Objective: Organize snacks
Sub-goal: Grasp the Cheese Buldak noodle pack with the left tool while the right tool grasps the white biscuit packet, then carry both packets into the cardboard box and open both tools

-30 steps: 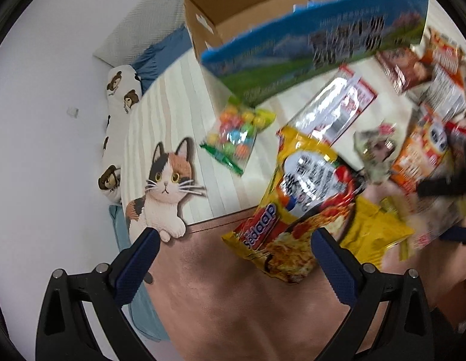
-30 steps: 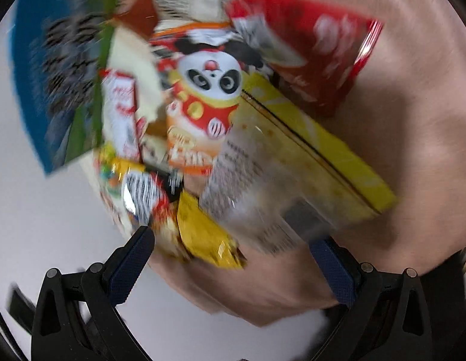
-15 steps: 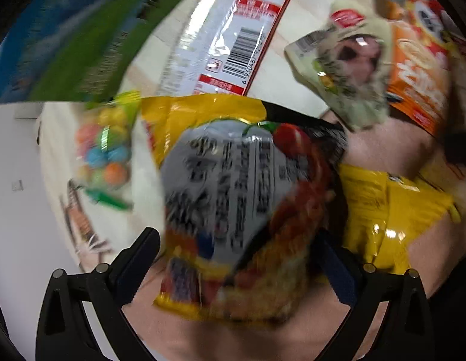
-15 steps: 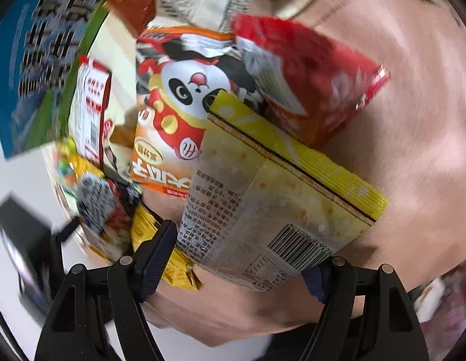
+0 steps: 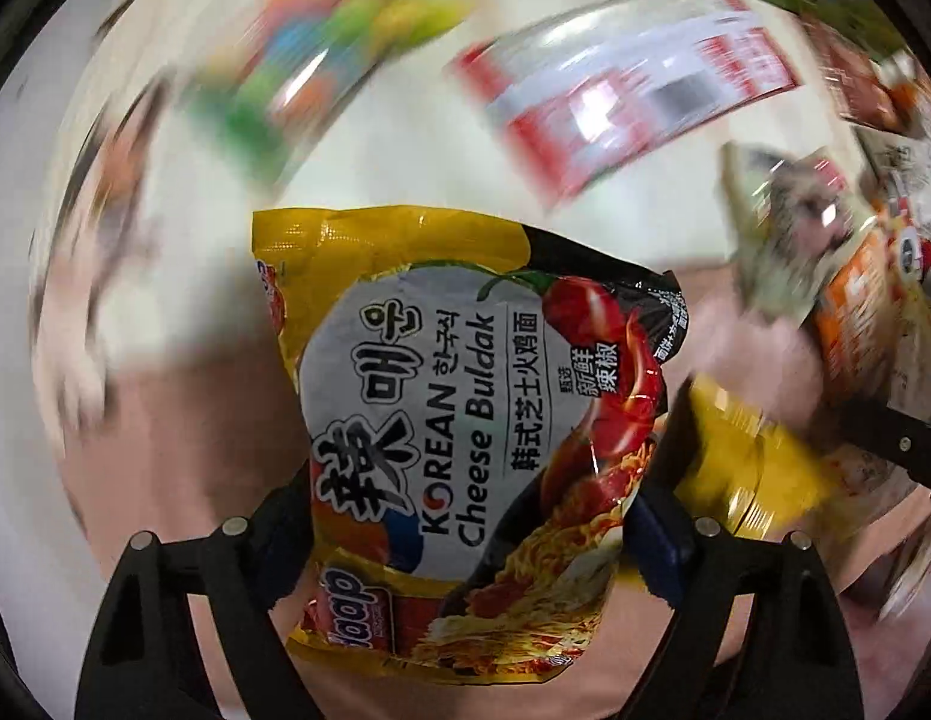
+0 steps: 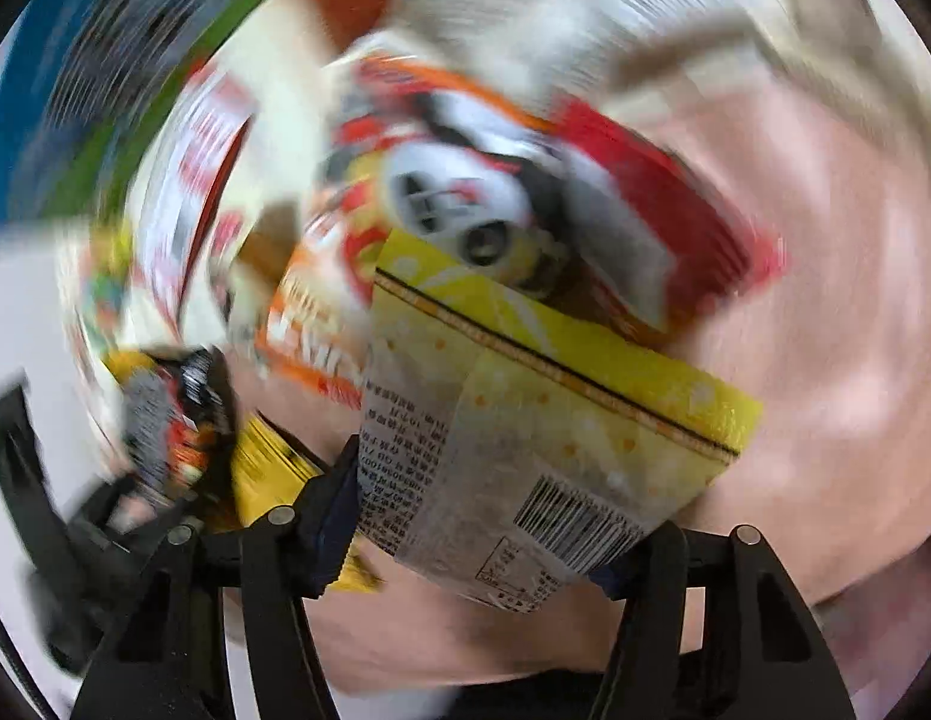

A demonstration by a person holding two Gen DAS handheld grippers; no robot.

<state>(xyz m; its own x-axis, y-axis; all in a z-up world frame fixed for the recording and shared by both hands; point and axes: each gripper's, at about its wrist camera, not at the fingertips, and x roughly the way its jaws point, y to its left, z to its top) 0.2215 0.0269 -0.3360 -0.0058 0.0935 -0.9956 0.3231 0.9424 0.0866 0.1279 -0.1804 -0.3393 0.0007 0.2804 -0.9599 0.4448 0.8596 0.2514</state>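
My left gripper (image 5: 465,534) is shut on a yellow Korean Cheese Buldak noodle packet (image 5: 465,420), which stays sharp while the background is blurred. My right gripper (image 6: 489,546) is shut on a yellow and clear snack bag with a barcode (image 6: 525,438). In the right wrist view the noodle packet (image 6: 165,420) and the left gripper show blurred at the lower left. The right gripper's black frame (image 5: 885,444) shows at the right edge of the left wrist view.
Blurred snacks lie around on the pink and cream cloth (image 5: 177,420): a clear red-edged packet (image 5: 633,90), a candy bag (image 5: 321,48), a small yellow bag (image 5: 753,468), a panda packet (image 6: 453,198), a red bag (image 6: 657,228). The blue-green box flap (image 6: 63,120) shows upper left.
Both grippers have closed in on their packets and shut on them. Both views now blur around the held packets, so both hands are moving with them.
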